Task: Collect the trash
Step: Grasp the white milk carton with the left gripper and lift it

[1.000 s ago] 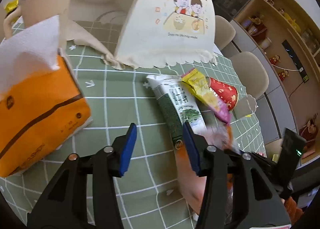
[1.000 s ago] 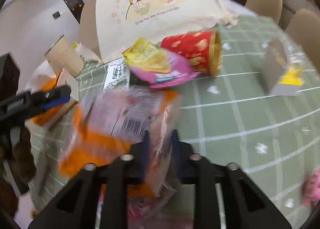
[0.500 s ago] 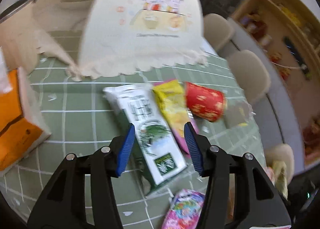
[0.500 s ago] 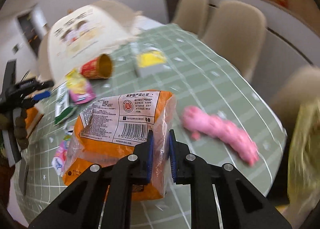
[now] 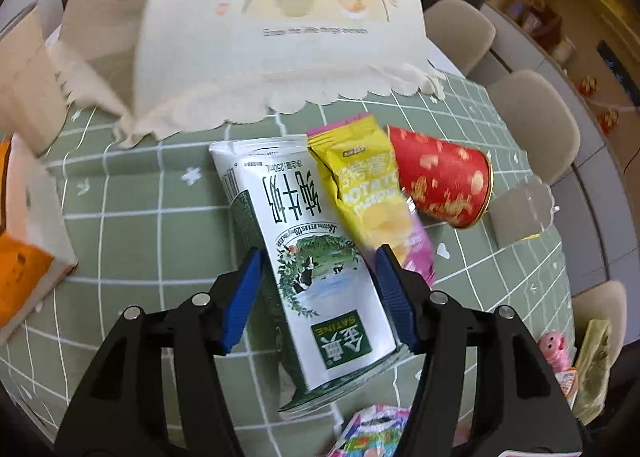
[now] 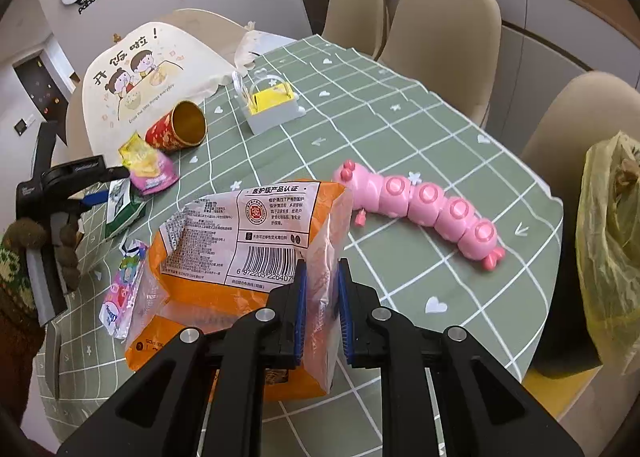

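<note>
My left gripper is open, its blue pads on either side of a green-and-white milk carton lying flat on the green checked tablecloth. A yellow chips packet and a red paper cup lie just right of the carton. My right gripper is shut on an orange plastic wrapper and holds it above the table. A yellow trash bag hangs past the table's right edge. A small pink packet lies left of the wrapper.
A cream mesh food cover stands behind the carton. An orange tissue box sits at the left. A pink caterpillar toy and a grey box with yellow contents lie on the table. Beige chairs ring the far side.
My left gripper has moved forward and down, and its jaws now straddle the milk carton. My right gripper has swung right with the orange wrapper, and the trash bag has come into view.
</note>
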The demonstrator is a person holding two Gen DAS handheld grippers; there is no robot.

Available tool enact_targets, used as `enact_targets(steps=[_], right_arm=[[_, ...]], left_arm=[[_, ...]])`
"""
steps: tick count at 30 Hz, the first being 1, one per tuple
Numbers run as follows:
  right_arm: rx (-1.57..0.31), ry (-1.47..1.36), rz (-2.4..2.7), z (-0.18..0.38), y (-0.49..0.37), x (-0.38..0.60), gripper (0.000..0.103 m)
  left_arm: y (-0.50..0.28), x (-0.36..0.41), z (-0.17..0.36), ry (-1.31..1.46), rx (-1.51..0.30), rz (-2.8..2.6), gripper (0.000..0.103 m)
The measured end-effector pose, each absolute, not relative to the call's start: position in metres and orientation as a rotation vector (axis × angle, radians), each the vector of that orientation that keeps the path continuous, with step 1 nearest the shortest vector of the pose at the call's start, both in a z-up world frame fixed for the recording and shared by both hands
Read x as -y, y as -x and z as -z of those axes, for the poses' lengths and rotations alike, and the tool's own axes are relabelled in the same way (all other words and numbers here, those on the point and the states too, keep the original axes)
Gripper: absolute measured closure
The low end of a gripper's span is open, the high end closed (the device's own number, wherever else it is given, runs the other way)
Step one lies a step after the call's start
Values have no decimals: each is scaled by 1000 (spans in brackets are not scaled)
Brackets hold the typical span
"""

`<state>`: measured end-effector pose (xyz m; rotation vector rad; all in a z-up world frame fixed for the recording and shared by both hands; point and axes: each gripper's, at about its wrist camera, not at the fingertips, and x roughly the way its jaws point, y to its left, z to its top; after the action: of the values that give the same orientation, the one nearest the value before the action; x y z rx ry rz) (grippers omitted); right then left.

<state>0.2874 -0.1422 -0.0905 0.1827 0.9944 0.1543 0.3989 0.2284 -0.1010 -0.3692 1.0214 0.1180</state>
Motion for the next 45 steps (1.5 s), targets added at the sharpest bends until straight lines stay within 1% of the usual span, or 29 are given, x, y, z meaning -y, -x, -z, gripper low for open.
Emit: enact_targets(steps=[5,7,9,11,14,19,28,33,36,42,43,45], right_arm=[[-999,-149,-163,93,-283,138,88],[-997,-139,-162,93,-282,138,88],[-993,-140,-160,93,-280,139,88],[-989,-146,-157,92,-279,141,88],[-987,-164,-154,92,-278,145,88],[-941,-158,-155,77,-268,146,88],[-812,-139,-133,27,-222,161,88],[-767,-143,-106,9,-195,179,88],[-757,-171,-90,5,-181,192,88],[-772,-207,-64,11,-159,207,88],[-774,-209,-63,12,-157,207,88],[-786,-207,-61,15,-151,208,88]], left_arm=[[-415,-218,110,275,-1064,-162,44],[-417,-223,114,300,-1085,-164,44],[-412,-229,113,348,-1078,-143,47],[-402,-233,110,400,-1061,-87,51],[-384,-229,104,386,-1057,-46,55],[-344,-220,86,365,-1038,34,55],[-275,-192,41,353,-962,132,57],[-240,-164,23,279,-921,203,57],[-229,-144,34,211,-970,250,57],[-218,-117,75,105,-1098,313,55],[-217,-112,80,79,-1112,329,54],[-215,-108,88,43,-1128,350,47]])
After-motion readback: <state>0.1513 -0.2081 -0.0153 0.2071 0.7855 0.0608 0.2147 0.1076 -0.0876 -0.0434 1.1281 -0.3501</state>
